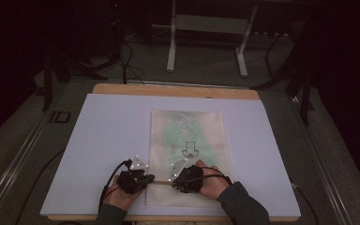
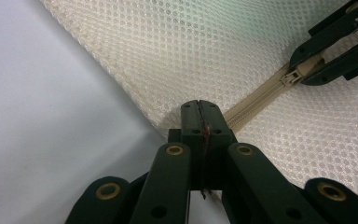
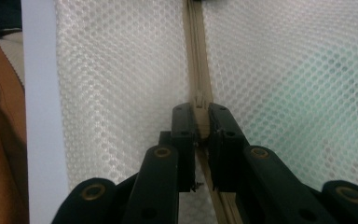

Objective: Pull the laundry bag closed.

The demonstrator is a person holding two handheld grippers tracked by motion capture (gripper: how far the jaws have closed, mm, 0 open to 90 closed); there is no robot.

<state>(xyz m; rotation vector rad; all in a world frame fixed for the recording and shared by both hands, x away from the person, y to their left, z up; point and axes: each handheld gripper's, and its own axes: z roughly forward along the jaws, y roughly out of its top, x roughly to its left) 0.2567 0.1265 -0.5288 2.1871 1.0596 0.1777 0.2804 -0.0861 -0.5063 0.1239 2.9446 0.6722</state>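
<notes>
Bag: a cream, flat, rectangular mesh laundry bag (image 1: 187, 154) with something pale green showing through it, lying on the white board (image 1: 103, 140) that covers the tabletop, a little right of centre, its short end close to the near edge.
Zipper: a beige zip (image 2: 256, 100) running across the bag near that near end; its small beige slider (image 3: 199, 103) sits between the two grippers' reach.
Left gripper: the left gripper (image 2: 199, 106) has its jaws pressed together on the bag's left corner, where the zip tape ends.
Right gripper: the right gripper (image 3: 200, 112) is clamped on the slider's pull tab, on the zip line.
Handling: judged light, soft and floppy; the open weave should snag easily and stretch or bunch when pulled, so it wants an anchor.
Where to hold: best taken at the stiffer zip tape and the pull tab, not the loose netting.
Surroundings: a wooden tabletop (image 1: 178, 90) edge shows beyond the board's far edge; dark floor and a metal stand (image 1: 206, 28) lie farther off.
</notes>
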